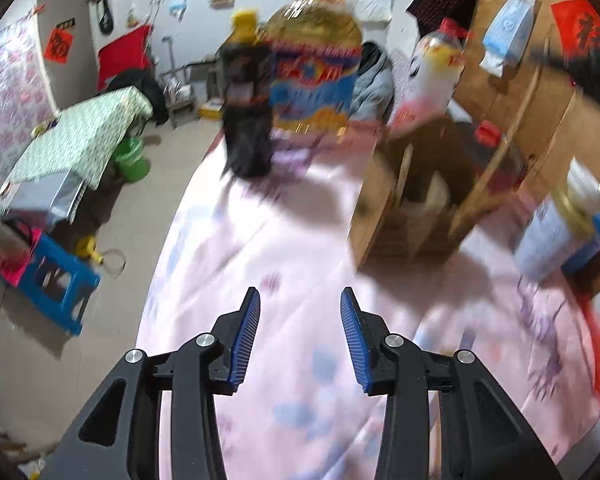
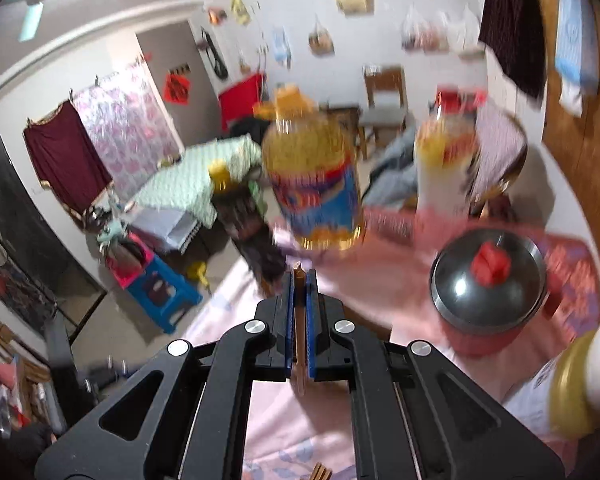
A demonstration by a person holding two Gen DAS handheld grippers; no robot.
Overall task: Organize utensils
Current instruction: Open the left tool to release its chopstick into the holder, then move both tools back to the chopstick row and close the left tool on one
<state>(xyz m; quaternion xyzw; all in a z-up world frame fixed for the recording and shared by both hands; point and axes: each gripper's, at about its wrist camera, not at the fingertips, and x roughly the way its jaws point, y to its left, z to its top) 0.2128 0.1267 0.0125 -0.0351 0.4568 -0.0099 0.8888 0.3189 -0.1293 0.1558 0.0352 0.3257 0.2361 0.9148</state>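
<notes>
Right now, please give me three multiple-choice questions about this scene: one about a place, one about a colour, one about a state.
1. Where does the wooden divided box stand?
A. on the pink cloth
B. on the floor
C. on the blue stool

2. What colour is the knob on the pot lid?
A. black
B. red
C. green

3. How does the right gripper stand?
A. jaws wide apart, nothing between them
B. hidden from view
C. jaws closed on a thin wooden stick

Answers:
1 A, the box rests on the pink cloth in the left wrist view.
2 B, a red knob sits in the middle of the grey lid.
3 C, both blue pads press the stick.
</notes>
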